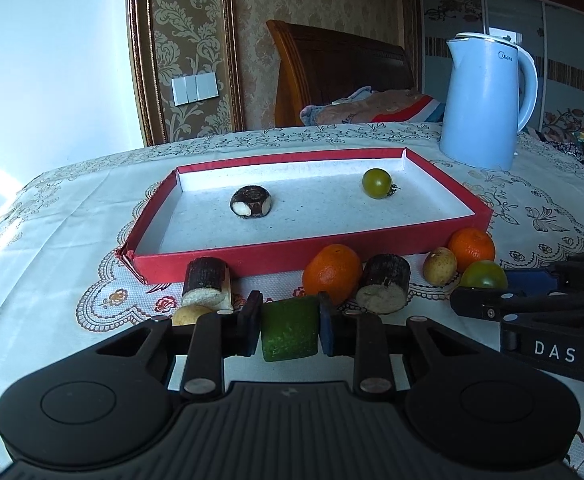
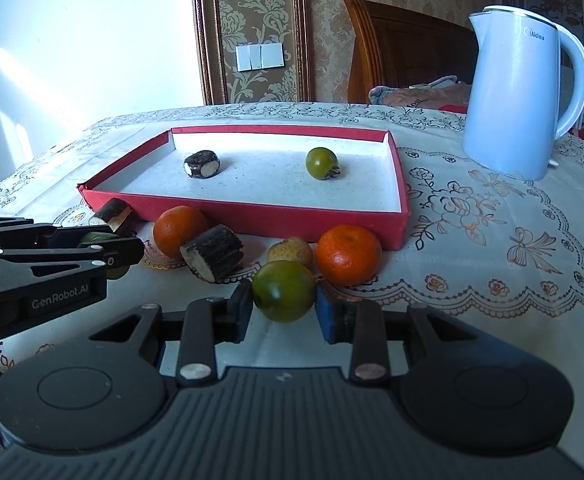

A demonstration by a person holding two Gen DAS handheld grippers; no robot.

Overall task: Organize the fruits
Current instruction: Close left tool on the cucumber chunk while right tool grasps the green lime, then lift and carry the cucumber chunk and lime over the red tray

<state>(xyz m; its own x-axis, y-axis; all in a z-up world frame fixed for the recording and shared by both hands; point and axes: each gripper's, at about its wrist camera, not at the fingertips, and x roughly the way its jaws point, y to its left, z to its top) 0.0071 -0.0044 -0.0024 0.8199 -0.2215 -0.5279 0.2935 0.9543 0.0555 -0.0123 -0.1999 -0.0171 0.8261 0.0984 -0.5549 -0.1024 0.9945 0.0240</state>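
A red tray (image 1: 252, 258) (image 2: 276, 222) with a white floor holds a dark cut cane piece (image 1: 250, 202) (image 2: 202, 164) and a green tomato (image 1: 377, 183) (image 2: 321, 163). My left gripper (image 1: 290, 328) is shut on a green cut fruit piece (image 1: 290, 334), low in front of the tray; the gripper also shows in the right wrist view (image 2: 112, 254). My right gripper (image 2: 283, 308) is shut on a second green tomato (image 2: 284, 290) (image 1: 483, 275). Two oranges (image 1: 331, 274) (image 1: 471, 249), two cane pieces (image 1: 207, 282) (image 1: 383, 284) and small yellow fruits (image 1: 439, 266) (image 1: 190, 314) lie before the tray.
A light blue electric kettle (image 1: 487, 100) (image 2: 523, 104) stands on the patterned tablecloth (image 2: 491, 240) behind the tray's right corner. A wooden headboard (image 1: 331, 68) and bedding are beyond the table. The table's left edge falls off near the white wall.
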